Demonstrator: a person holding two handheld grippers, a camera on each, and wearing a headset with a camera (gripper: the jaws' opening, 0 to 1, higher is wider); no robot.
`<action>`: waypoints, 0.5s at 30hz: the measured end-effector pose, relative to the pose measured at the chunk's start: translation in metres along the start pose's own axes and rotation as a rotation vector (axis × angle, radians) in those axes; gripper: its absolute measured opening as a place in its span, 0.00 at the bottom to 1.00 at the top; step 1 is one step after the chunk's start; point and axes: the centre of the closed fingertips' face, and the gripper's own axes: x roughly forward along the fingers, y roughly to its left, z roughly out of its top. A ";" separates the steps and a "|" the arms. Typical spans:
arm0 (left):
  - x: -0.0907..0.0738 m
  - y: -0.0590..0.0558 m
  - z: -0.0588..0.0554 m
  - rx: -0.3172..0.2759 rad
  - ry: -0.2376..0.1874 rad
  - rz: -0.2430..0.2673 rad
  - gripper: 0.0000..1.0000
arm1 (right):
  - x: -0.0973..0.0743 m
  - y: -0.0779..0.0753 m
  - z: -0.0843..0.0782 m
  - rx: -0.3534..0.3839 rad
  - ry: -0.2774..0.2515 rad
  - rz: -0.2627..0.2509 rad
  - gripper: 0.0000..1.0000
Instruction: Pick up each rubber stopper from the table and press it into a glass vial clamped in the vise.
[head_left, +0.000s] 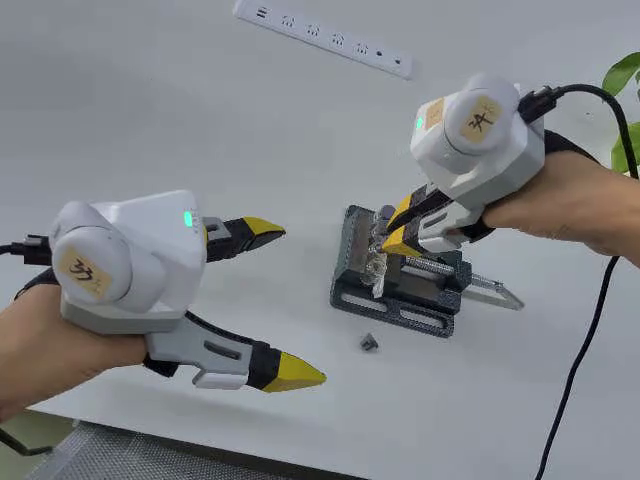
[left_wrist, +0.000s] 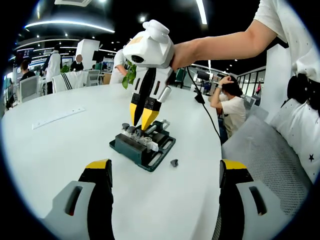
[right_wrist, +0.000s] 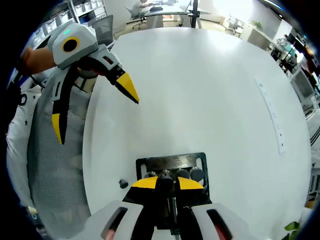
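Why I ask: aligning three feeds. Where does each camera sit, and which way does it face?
Head view: on the person's head, looking down at the white table; both hands, left tongs and right tongs show.
Left gripper view: on the left tongs, facing across at the dark green metal vise; own open jaws below.
Right gripper view: on the right tongs, looking down onto the vise; own jaws pinch a dark rubber stopper.
All share the vise and the loose grey rubber stopper.

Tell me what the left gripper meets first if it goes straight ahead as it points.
Likely the vise, dead ahead between the left gripper's open jaws. The loose stopper lies nearer but lower, perhaps under its path.
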 end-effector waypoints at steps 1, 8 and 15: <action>0.000 0.000 0.000 0.000 0.000 -0.001 0.87 | -0.001 0.000 -0.001 0.016 -0.008 -0.002 0.08; 0.000 0.000 0.000 0.003 0.005 -0.006 0.87 | -0.006 0.000 -0.004 0.138 -0.111 -0.011 0.09; 0.001 -0.001 0.003 0.002 0.002 -0.015 0.87 | -0.009 0.001 -0.007 0.266 -0.216 -0.030 0.11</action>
